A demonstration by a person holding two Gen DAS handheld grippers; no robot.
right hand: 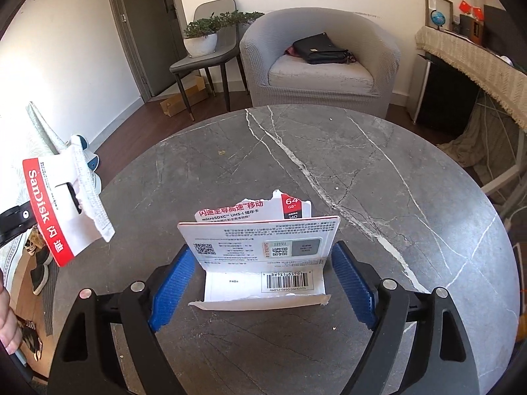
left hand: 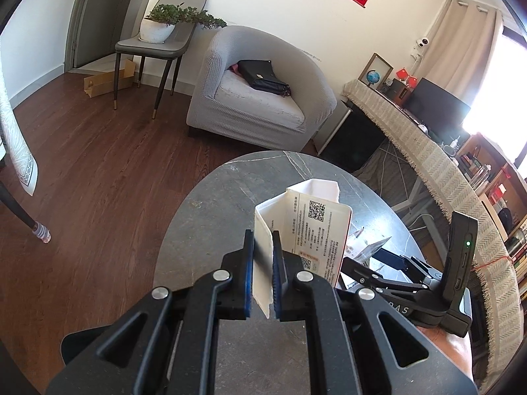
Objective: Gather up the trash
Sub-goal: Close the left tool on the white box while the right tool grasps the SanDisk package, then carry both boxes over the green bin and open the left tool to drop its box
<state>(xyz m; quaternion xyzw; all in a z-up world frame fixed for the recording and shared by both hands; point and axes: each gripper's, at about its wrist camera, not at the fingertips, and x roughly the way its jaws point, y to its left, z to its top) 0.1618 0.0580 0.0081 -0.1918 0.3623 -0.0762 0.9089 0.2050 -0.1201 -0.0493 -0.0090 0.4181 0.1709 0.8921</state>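
Note:
My left gripper (left hand: 263, 275) is shut on a torn white SanDisk card package (left hand: 316, 227) and holds it above the round grey marble table (left hand: 210, 197). The same package shows at the left of the right wrist view (right hand: 56, 207), off the table's left edge. My right gripper (right hand: 262, 276) is open, its blue pads either side of a second torn SanDisk package (right hand: 263, 247) that stands folded on the table (right hand: 362, 164). The pads do not touch it. A torn red and white scrap (right hand: 253, 210) lies just behind it.
A grey armchair (left hand: 263, 89) with a black bag (left hand: 263, 75) stands beyond the table. A chair holding a potted plant (left hand: 164, 26) is at the back left. A cloth-covered desk (left hand: 428, 151) runs along the right. Small crumbs (right hand: 222, 153) dot the table.

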